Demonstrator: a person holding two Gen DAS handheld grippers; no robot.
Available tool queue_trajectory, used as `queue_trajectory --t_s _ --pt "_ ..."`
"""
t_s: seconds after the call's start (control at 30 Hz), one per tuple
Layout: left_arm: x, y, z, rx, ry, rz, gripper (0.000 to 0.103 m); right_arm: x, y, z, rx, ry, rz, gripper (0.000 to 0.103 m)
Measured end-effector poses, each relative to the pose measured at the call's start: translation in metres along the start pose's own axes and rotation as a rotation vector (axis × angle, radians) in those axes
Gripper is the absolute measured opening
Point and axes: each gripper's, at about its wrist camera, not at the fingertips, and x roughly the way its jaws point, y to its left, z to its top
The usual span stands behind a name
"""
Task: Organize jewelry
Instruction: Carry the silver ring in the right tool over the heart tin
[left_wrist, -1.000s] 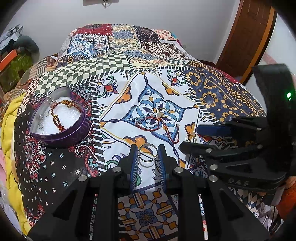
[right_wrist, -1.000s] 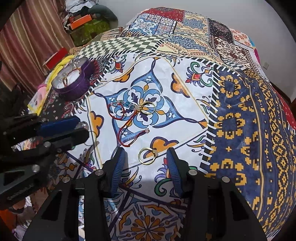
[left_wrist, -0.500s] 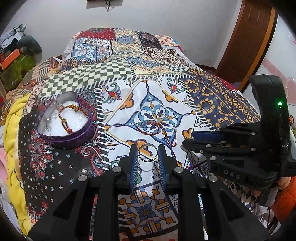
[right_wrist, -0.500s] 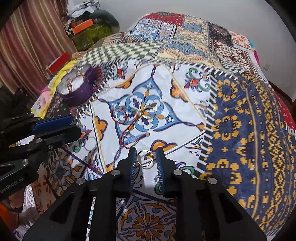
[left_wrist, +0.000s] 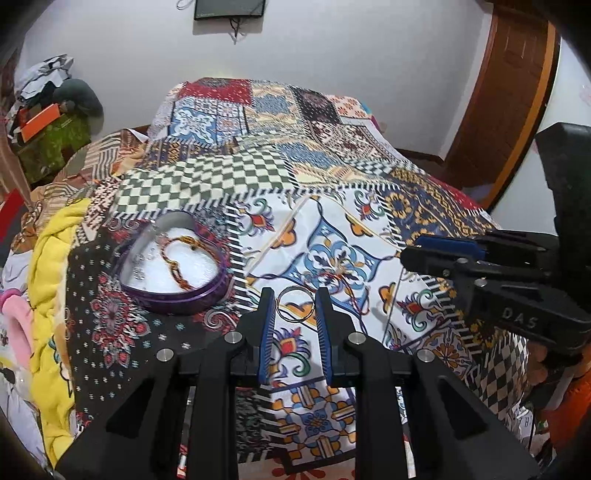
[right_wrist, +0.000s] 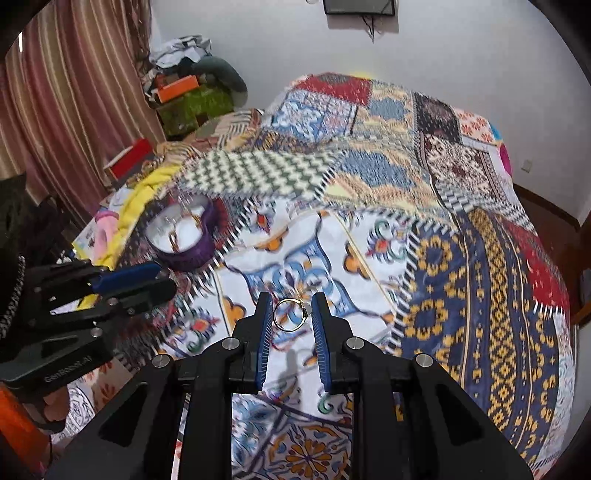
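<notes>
Two grippers over a bed spread with a patchwork quilt (left_wrist: 258, 173). Left gripper (left_wrist: 294, 306) closed on a thin silver bangle (left_wrist: 295, 305), the ring pinched upright between the blue pads (left_wrist: 266, 332) and raised clear of the cloth. Right gripper (right_wrist: 289, 314) likewise clamped on a gold ring (right_wrist: 290, 314) with a small clasp or setting at its upper right edge; also lifted off the quilt, a shadow below on the white patch. Each gripper visible in the other's view: right gripper at the right side of the left wrist picture (left_wrist: 443, 254), left gripper at the left edge of the right wrist picture (right_wrist: 136, 280).

Heart-shaped purple tin (left_wrist: 173, 295) to the left on the dark floral patch, open, lined in white. Inside it, a brown braided bracelet (left_wrist: 177, 262) and a few small silver pieces (left_wrist: 142, 260), possibly earrings, too small to tell. Same tin in the right wrist view (right_wrist: 192, 254), heavily blurred.

On the blue and white medallion patch, just beyond the left gripper's tips, a red cord bracelet (left_wrist: 351, 280) lying loose on the cloth. Yellow blanket (left_wrist: 51, 295) bunched along the left edge of the bed. Striped curtain (right_wrist: 74, 92) at far left, wooden door (left_wrist: 509, 92) at far right, white wall behind.
</notes>
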Motion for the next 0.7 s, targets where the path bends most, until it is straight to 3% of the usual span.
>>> queue_trajectory --t_s 0.3,0.7 --pt "-0.013 0.032 0.013 -0.053 -0.053 0.066 0.021 0.003 0.027 0.034 -0.022 -0.061 0.053 0.019" --pt "-0.024 0.111 0.028 -0.191 -0.112 0.159 0.021 0.035 0.077 0.075 -0.097 -0.078 0.126 0.020"
